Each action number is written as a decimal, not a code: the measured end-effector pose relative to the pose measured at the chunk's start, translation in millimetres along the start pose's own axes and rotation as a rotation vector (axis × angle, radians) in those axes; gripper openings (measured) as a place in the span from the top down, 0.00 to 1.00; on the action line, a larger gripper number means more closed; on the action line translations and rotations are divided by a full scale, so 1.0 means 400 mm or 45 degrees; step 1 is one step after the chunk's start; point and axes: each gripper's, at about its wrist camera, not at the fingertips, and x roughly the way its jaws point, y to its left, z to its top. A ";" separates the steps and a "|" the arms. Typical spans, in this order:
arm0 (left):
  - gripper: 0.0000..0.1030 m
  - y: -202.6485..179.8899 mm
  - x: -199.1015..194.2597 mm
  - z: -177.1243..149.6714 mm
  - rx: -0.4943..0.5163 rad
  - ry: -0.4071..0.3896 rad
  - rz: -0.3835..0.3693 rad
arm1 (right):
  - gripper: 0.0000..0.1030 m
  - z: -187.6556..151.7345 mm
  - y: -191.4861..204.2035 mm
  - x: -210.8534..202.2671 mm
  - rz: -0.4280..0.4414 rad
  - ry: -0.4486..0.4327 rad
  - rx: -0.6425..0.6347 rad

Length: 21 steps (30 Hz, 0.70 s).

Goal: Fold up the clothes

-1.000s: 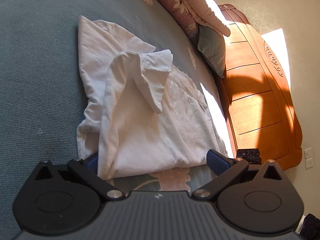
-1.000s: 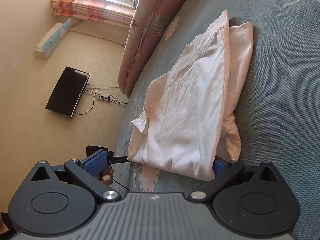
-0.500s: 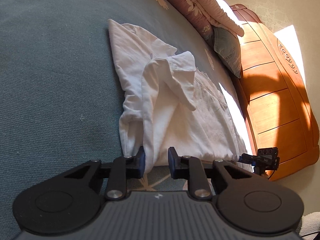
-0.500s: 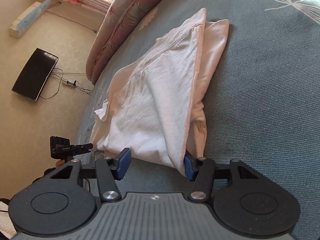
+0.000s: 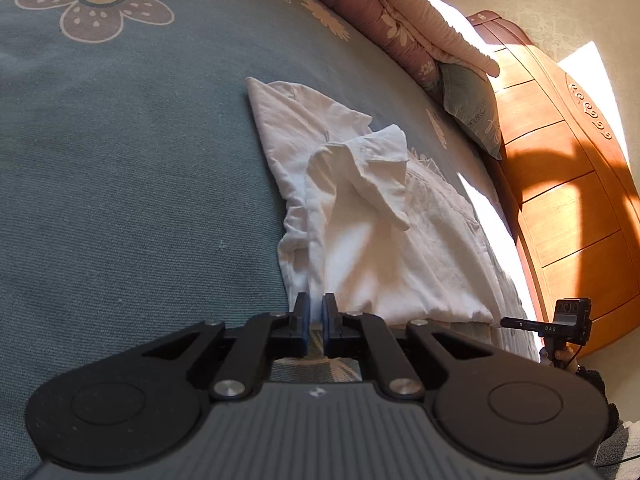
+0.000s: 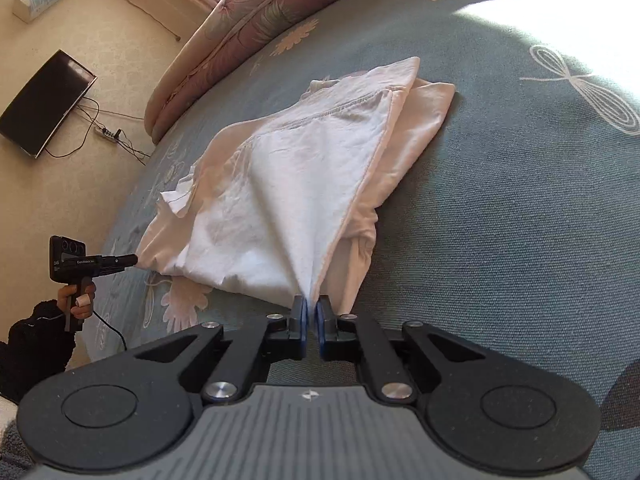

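Shirt (image 5: 360,240), white crumpled cotton, lies on the grey-blue floral bedspread (image 5: 120,200); left gripper (image 5: 315,316) and right gripper (image 6: 311,312) have just been closing and now pinch its near hem. Lift evenly, carry away together.

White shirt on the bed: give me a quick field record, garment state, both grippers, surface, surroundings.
garment: white shirt, partly folded, collar on top
left gripper: shut on the shirt's near edge
right gripper: shut on the near hem, cloth pulled taut to the pads
surface: teal floral bedspread
surroundings: pink quilt and wooden headboard beyond the shirt; dark screen on the floor
fold status: not finished
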 end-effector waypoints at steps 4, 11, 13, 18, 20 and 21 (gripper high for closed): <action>0.93 -0.044 -0.016 0.008 0.072 -0.051 0.085 | 0.83 -0.007 0.001 -0.011 -0.056 -0.050 0.030; 0.59 -0.265 0.083 0.050 0.386 -0.006 -0.014 | 0.48 0.052 0.143 -0.032 -0.256 -0.203 -0.197; 0.58 -0.280 0.162 0.051 0.382 0.068 -0.050 | 0.41 0.070 0.176 -0.018 -0.220 -0.245 -0.228; 0.59 -0.261 0.288 0.083 0.293 0.113 0.026 | 0.40 0.083 0.245 0.039 -0.170 -0.230 -0.307; 0.59 -0.249 0.258 0.126 0.242 -0.039 0.004 | 0.37 0.076 0.258 0.050 -0.170 -0.214 -0.330; 0.58 -0.243 0.240 0.151 0.221 -0.129 0.011 | 0.36 0.071 0.262 0.054 -0.170 -0.206 -0.340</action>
